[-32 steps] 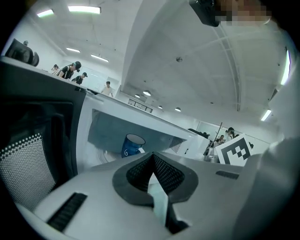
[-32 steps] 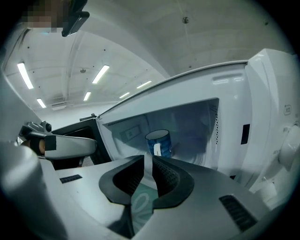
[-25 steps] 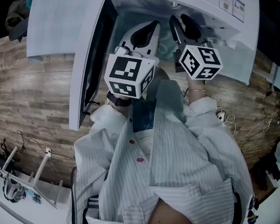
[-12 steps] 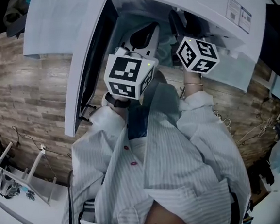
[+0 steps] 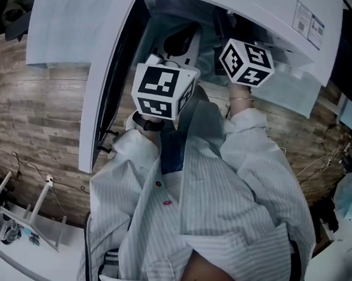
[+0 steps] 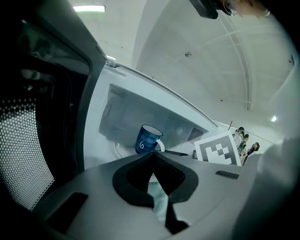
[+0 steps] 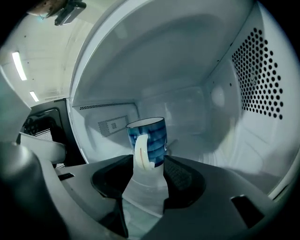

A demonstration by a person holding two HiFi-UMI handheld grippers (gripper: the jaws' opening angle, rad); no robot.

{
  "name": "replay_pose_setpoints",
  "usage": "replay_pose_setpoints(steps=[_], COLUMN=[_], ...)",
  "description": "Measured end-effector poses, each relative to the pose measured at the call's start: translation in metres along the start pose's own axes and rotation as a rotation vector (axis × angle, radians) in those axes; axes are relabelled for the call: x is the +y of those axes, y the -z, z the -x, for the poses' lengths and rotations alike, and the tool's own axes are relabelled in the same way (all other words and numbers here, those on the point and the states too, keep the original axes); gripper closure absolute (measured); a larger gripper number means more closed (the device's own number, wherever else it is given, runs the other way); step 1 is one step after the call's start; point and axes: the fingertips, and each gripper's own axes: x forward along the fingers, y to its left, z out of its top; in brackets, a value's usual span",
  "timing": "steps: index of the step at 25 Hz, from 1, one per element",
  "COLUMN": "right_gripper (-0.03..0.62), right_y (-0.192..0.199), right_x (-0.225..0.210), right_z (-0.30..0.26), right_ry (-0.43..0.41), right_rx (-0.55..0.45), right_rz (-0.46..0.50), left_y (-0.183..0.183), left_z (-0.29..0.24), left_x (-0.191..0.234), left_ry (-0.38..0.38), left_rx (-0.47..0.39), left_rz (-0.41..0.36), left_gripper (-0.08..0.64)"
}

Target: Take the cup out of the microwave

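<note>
Though the right gripper [image 7: 147,162] has just opened its jaws either side of the cup [image 7: 155,136] at twelve o'clock, unclenched, nothing's left the microwave [image 7: 234,140] yet.

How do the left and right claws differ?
The right claw is open, its jaws having just been opening, the cup at their mouth, not gripped; the left claw is shut and empty. The right claw is inside the microwave, near the cup; the left claw is outside its opening, farther off. Both point toward the cup.
</note>
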Motion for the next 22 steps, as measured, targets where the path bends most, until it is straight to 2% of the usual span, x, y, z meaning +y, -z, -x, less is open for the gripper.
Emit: replay_pose_setpoints(steps=[10,14,22], right_gripper=[0.388,0.391,0.492], right_y=[-0.001,-0.004,-0.005], right_x=[-0.006,-0.002,-0.003], right_z=[-0.005,-0.005,-0.005], right_ry=[0.069,0.058,0.092], right_rx=[-0.008,-0.013,-0.010], right_rz=[0.022,0.030,0.050], left_y=[0.006,0.010,0.014], left_z=[0.001,0.003,0.005], left_x=[0.007,0.009,0.006], left_ry=[-0.011,-0.016,-0.004], left_rx=[-0.002,0.001,0.007], left_rz=[0.036,0.049,0.056], left_gripper=[0.552,0.552,0.552])
